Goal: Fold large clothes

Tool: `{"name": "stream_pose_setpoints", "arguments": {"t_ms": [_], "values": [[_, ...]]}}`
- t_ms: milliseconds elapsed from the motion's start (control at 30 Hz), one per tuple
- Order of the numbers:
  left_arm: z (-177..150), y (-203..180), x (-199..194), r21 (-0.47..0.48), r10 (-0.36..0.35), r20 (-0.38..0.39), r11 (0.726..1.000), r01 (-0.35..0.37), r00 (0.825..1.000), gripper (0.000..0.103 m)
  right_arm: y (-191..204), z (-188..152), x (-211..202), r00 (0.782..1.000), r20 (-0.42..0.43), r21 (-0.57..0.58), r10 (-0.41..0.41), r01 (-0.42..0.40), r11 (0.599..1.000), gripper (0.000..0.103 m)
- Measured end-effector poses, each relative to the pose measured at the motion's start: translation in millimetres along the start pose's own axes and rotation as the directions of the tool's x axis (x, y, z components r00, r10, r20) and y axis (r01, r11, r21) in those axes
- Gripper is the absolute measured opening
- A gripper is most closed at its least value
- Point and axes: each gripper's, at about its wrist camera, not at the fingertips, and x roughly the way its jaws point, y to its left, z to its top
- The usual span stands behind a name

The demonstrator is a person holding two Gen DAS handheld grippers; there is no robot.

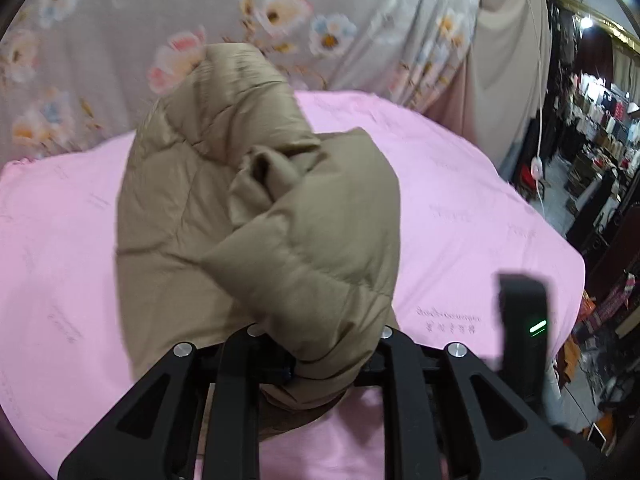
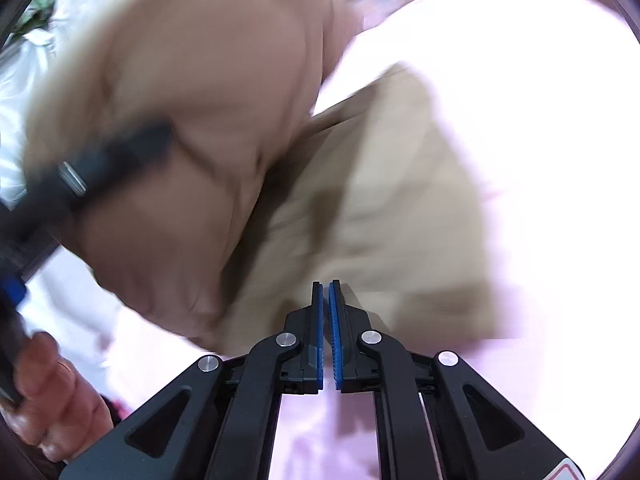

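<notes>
Covering the pink bed sheet (image 1: pixel 460 200), the tan quilted puffer jacket (image 1: pixel 224 208) looks soft, bulky and light; take quilted edges. Left gripper (image 1: pixel 316 360) jaws clamp a jacket fold; right gripper (image 2: pixel 326 320) jaws sit together, empty, beside the jacket.

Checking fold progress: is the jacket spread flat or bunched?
Bunched: the jacket rises in a puffy heap, gathered in the left hand-held gripper.

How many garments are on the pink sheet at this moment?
1: a tan padded jacket, bunched mid-sheet on the pink sheet, one end pinched in the left gripper. The right gripper is shut on nothing beside it. Anything beneath the jacket would be hidden.
</notes>
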Motion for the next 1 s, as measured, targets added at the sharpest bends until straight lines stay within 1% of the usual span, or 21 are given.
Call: {"name": "stream_pose_setpoints", "arguments": {"t_ms": [67,167,200,267,367,400,433,467,500,533,567,600,633,667,700,733,767,833,900,1000], "values": [[-10.3,-10.1,28.7,-0.005,-0.017,-0.067,1.0,0.017,0.998,0.017,-16.4,1.3,-15.2,0.998,0.032,0.018,-0.062,0.061,0.998,0.008],[-22.2,-19.8,52.5,-0.001,0.002,-0.102,1.0,-0.002,0.995,0.017,-31.7,3.1,-33.8,0.99,0.076,0.037,-0.116,0.113,0.993,0.008],[-24.1,-22.5,56.9,0.001,0.015,-0.106,1.0,-0.015,0.994,0.018,-33.6,7.6,-32.3,0.989,0.083,0.041,-0.122,0.119,0.992,0.008],[-23.9,-23.6,57.1,-0.007,0.029,-0.106,1.0,-0.03,0.994,0.018,-40.7,16.8,-34.2,0.987,0.101,0.042,-0.127,0.123,0.992,0.008],[-19.7,-20.9,47.0,-0.026,0.018,-0.104,0.999,-0.021,0.994,0.021,-41.2,28.2,-38.9,0.984,0.137,0.039,-0.117,0.113,0.993,0.01],[-17.3,-19.3,41.8,-0.034,0.002,-0.102,0.999,-0.006,0.995,0.025,-37.6,37.5,-46.7,0.982,0.154,0.037,-0.105,0.1,0.994,0.01],[-13.5,-19.4,37.7,-0.046,-0.022,-0.097,0.999,0.018,0.995,0.034,-33.0,44.5,-50.3,0.982,0.166,0.033,-0.093,0.089,0.995,0.01],[-11.3,-16.6,30.1,-0.066,-0.062,-0.087,0.996,0.056,0.994,0.04,-26.8,53.9,-54.7,0.98,0.184,0.023,-0.074,0.071,0.997,0.011],[-8.1,-13.2,22.2,-0.093,-0.11,-0.071,0.99,0.103,0.991,0.05,-21.6,59.7,-58.3,0.978,0.199,0.015,-0.062,0.06,0.998,0.012],[-4.3,-9.1,14.4,-0.123,-0.148,-0.056,0.982,0.14,0.987,0.058,-13.7,68.6,-64.3,0.975,0.219,0.001,-0.046,0.047,0.999,0.016],[-0.5,-3.5,4.8,-0.151,-0.17,-0.033,0.975,0.163,0.985,0.062,-5.4,75.5,-68.4,0.972,0.233,-0.011,-0.035,0.039,0.999,0.025],[2.4,0.1,-2.2,-0.165,-0.18,-0.012,0.971,0.175,0.984,0.066,3.9,85.8,-72.7,0.969,0.247,-0.026,-0.024,0.031,0.999,0.03],[6.8,6.1,-11.8,-0.178,-0.179,0.016,0.968,0.179,0.984,0.067,13.1,93.3,-75.4,0.967,0.253,-0.042,-0.013,0.024,0.999,0.039],[11.3,11.8,-20.4,-0.186,-0.166,0.039,0.968,0.171,0.985,0.067,22.8,102.3,-76.5,0.967,0.254,-0.065,-0.001,0.019,0.998,0.045],[17.8,20.7,-29.3,-0.195,-0.143,0.061,0.969,0.152,0.988,0.068,33.0,110.6,-76.1,0.967,0.253,-0.089,0.006,0.017,0.996,0.048],[22.9,28.9,-34.3,-0.205,-0.118,0.075,0.97,0.131,0.99,0.07,42.1,118.6,-74.5,0.968,0.252,-0.107,0.004,0.024,0.994,0.053],[29.8,40.2,-38.8,-0.223,-0.071,0.089,0.971,0.089,0.993,0.07,48.8,123.5,-72.9,0.968,0.249,-0.119,-0.005,0.036,0.992,0.056],[41.1,59.0,-40.1,-0.256,0.005,0.092,0.967,0.019,0.996,0.071,62.8,139.7,-62.0,0.973,0.227,-0.141,-0.035,0.068,0.988,0.056],[54.9,81.8,-34.3,-0.296,0.076,0.069,0.954,-0.052,0.995,0.071,71.3,155.5,-48.7,0.978,0.202,-0.14,-0.059,0.088,0.986,0.056],[74.3,109.1,-21.9,-0.328,0.17,0.037,0.933,-0.149,0.985,0.071,74.7,177.6,-29.0,0.983,0.156,-0.121,-0.099,0.118,0.986,0.056]]}}
